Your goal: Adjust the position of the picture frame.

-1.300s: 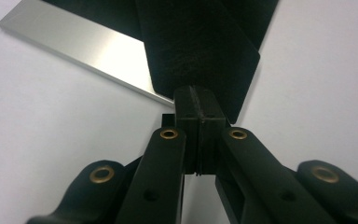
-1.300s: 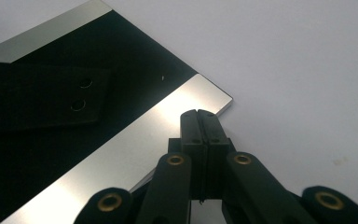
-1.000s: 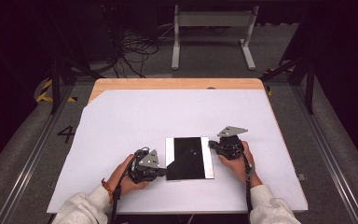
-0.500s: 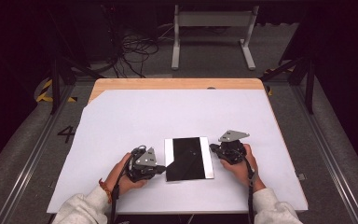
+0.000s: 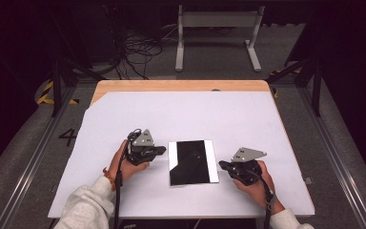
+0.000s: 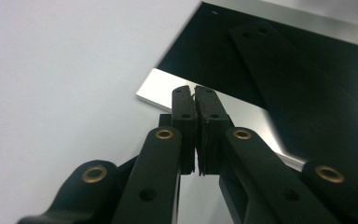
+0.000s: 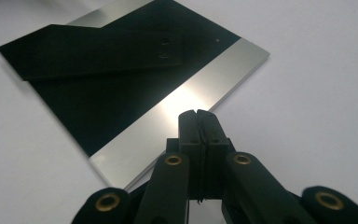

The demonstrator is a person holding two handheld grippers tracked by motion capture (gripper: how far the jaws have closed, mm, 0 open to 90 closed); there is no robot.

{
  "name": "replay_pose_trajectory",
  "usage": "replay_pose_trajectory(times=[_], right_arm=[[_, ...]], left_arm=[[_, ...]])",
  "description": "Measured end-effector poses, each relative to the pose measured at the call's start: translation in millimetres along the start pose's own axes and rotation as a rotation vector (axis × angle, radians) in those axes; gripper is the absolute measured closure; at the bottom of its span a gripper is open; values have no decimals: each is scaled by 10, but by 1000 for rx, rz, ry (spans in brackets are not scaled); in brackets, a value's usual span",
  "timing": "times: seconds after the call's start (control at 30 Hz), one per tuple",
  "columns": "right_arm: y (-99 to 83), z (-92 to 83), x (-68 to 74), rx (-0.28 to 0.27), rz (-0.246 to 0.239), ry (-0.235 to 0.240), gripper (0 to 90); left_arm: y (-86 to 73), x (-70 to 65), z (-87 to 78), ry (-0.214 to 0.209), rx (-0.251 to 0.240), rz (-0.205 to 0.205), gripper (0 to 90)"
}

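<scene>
Both of my hands are drawing back from the panel since a second ago, the right one sliding down and outward toward the table's near edge. On the left, my left gripper (image 5: 161,150) is pointing at the left silver strip of the black mirror-like panel (image 5: 192,162), which is lying flat on the white table sheet (image 5: 186,114), jaws pressed together and holding nothing; on the right, my right gripper (image 5: 223,165) is waiting just off the right strip, likewise closed and empty. I'm judging this as lining up either side, and next I'm needing to open both jaws and catch the edges.
</scene>
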State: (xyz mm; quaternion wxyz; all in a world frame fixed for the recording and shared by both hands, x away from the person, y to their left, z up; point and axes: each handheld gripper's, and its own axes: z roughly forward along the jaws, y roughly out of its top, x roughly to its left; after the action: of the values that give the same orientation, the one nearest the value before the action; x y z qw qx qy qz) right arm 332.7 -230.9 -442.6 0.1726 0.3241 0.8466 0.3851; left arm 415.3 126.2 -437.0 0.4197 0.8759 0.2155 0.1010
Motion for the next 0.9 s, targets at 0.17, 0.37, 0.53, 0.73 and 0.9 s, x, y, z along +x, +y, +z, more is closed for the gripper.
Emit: replay_pose_trajectory(times=[0.17, 0.37, 0.53, 0.73, 0.9], right_arm=[[-90, -27, 178, 23, -36, 43, 900], [-143, -44, 301, 38, -62, 72, 900], [-196, -84, 351, 49, -76, 88, 900], [-236, -86, 376, 56, -80, 72, 900], [-244, -82, 357, 48, -71, 43, 900]], left_arm=[[81, 155, 135, 21, 0, -14, 882], [159, 221, 349, 63, 17, -30, 875], [207, 283, 478, 63, 30, -60, 866], [211, 292, 616, 49, 77, -49, 830], [190, 312, 622, 33, 83, -59, 874]])
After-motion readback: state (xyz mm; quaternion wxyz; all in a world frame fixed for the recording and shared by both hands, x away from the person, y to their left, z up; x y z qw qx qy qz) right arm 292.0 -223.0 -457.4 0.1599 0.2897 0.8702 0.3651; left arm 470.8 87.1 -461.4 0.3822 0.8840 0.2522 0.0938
